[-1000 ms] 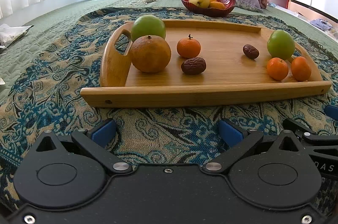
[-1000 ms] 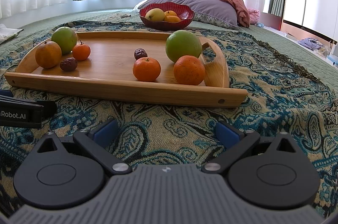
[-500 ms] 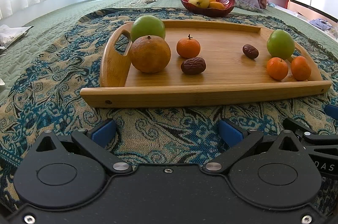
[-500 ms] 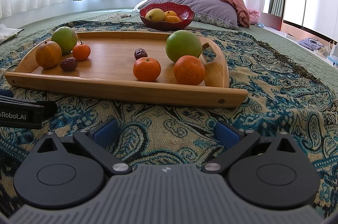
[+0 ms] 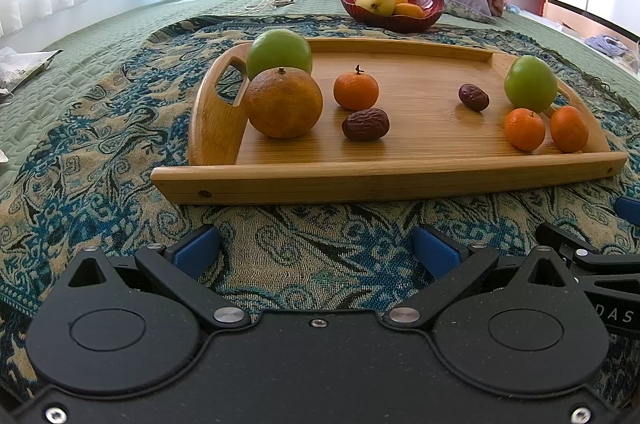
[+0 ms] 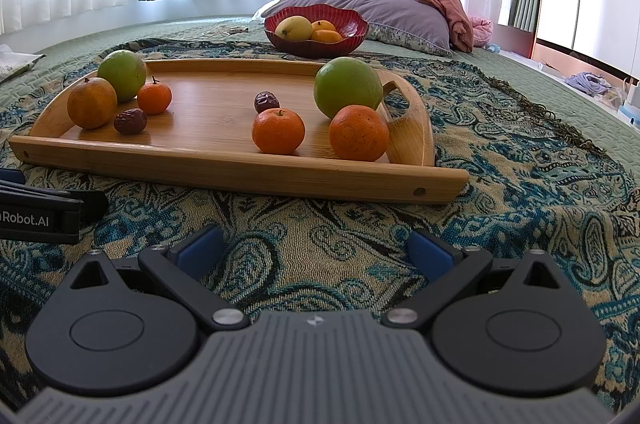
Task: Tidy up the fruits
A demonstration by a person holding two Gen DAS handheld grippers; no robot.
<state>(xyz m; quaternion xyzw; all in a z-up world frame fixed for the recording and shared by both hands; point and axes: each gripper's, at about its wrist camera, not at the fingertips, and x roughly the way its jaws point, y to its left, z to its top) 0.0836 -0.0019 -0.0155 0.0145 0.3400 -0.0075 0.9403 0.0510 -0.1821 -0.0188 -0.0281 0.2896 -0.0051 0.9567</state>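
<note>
Seemingly nothing has moved: left gripper (image 5: 316, 248) and right gripper (image 6: 316, 248) both gape empty, hovering just before the fruit-laden wooden tray (image 5: 360, 180).

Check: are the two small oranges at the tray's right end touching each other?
Apart. The right wrist view shows bare tray wood between the left small orange and the right small orange; the left wrist view, more oblique, shows them nearly overlapping.
</note>
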